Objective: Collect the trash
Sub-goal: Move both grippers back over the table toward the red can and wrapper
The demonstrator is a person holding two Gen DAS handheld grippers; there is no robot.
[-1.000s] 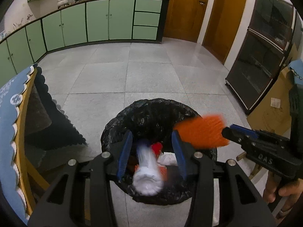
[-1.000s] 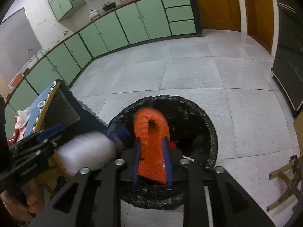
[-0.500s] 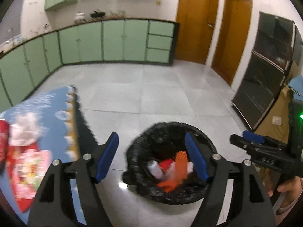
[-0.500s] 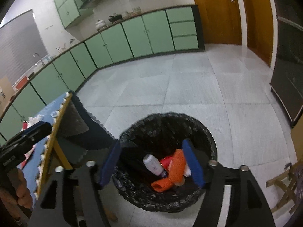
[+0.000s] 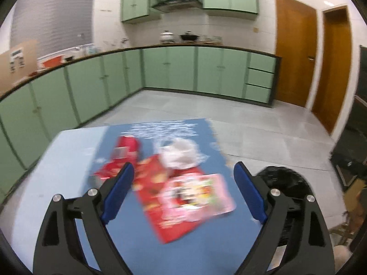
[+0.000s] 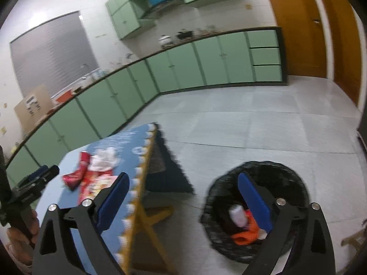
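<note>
My left gripper (image 5: 183,190) is open and empty above the blue table (image 5: 68,160). Under it lie a pink snack packet (image 5: 197,197), a red wrapper (image 5: 149,188), a red pouch (image 5: 125,153) and a crumpled white bag (image 5: 179,153). The black-lined trash bin (image 5: 284,183) stands on the floor to the right. My right gripper (image 6: 183,197) is open and empty between the table edge (image 6: 146,155) and the bin (image 6: 259,215). The bin holds a white bottle (image 6: 238,213) and an orange net (image 6: 246,235). The left gripper (image 6: 34,183) shows at the left of the right wrist view.
Green cabinets (image 5: 183,68) line the far walls. Wooden doors (image 5: 296,57) stand at the right. A dark cabinet (image 5: 357,126) is beside the bin. The yellow table leg (image 6: 149,224) and a dark mat (image 6: 165,167) lie between table and bin.
Both grippers opened and dropped the white bottle and orange net into the bin. Both then swung left and up; the left one now faces the trash on the table.
</note>
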